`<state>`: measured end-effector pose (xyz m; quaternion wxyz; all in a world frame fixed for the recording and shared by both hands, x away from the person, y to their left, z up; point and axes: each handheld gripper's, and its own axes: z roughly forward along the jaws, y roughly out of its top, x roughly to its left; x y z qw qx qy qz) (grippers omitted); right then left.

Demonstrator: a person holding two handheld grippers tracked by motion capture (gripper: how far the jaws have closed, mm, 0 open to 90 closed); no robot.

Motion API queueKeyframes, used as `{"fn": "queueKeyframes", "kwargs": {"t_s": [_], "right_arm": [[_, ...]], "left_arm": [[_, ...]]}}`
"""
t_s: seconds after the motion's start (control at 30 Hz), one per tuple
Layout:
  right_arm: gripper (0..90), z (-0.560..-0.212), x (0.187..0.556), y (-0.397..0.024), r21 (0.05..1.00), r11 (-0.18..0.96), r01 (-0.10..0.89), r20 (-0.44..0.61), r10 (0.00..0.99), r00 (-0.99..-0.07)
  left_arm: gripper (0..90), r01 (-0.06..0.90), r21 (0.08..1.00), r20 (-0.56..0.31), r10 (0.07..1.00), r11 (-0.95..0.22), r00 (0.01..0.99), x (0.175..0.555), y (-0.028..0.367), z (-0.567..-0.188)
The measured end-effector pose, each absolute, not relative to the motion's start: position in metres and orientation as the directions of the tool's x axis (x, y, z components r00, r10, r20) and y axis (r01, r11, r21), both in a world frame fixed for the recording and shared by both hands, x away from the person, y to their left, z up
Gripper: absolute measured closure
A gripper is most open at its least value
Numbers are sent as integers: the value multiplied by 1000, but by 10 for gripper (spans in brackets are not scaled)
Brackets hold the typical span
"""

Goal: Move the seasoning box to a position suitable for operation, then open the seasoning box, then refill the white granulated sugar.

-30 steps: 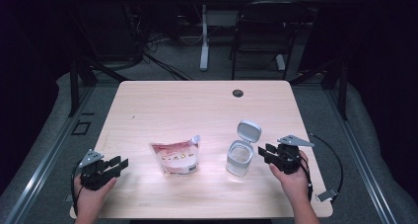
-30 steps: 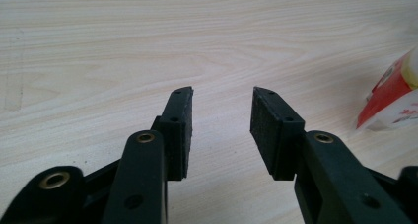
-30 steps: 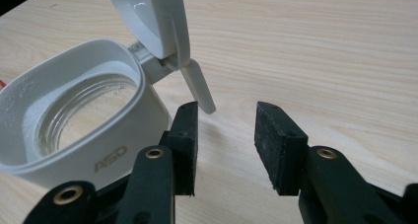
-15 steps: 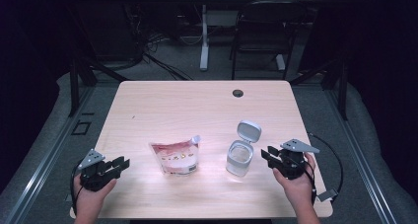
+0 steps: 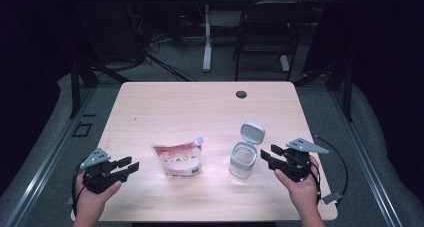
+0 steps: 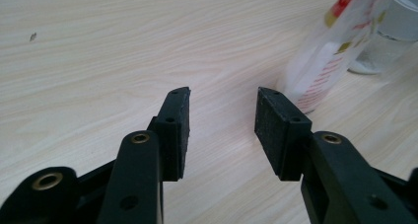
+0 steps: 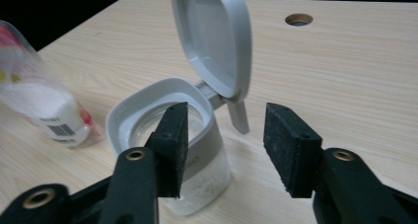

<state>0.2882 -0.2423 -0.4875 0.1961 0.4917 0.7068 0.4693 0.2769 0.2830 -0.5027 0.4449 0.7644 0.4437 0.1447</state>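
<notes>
light: table was bright, surroundings dark
glare: pale patch beside jar
focus: pouch was blurred

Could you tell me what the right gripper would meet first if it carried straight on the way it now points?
Most likely the clear container with its lid flipped open: the open right gripper points at it, empty. Depth is unclear, so it might graze its side instead.

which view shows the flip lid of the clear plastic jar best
The right gripper view: the clear plastic jar's grey hinged lid stands open, close up, underside facing. The high view shows it small; the left gripper view catches just the jar's side.
</notes>
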Motion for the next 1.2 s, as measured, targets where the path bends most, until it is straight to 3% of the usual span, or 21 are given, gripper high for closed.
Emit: {"fn": "queueKeyframes", "kwargs": {"t_s": [0.2,0.43,0.63,1.13,1.2], "right_arm": [[480,-483,287,-240,877,50,478,196,871,-451],[638,-471,280,-234,878,109,466,148,864,-481],[693,-460,281,-225,892,122,435,134,848,-513],[717,-439,291,-193,894,208,396,87,787,-610],[724,-436,292,-189,895,216,390,85,775,-626]], "left_arm": [[567,529,815,-147,799,-235,583,275,272,-490],[608,501,825,-131,773,-263,620,273,255,-469],[618,474,839,-125,753,-267,646,272,244,-454],[653,481,816,-103,739,-320,665,294,221,-436],[661,509,796,-135,723,-328,677,300,220,-434]]}}
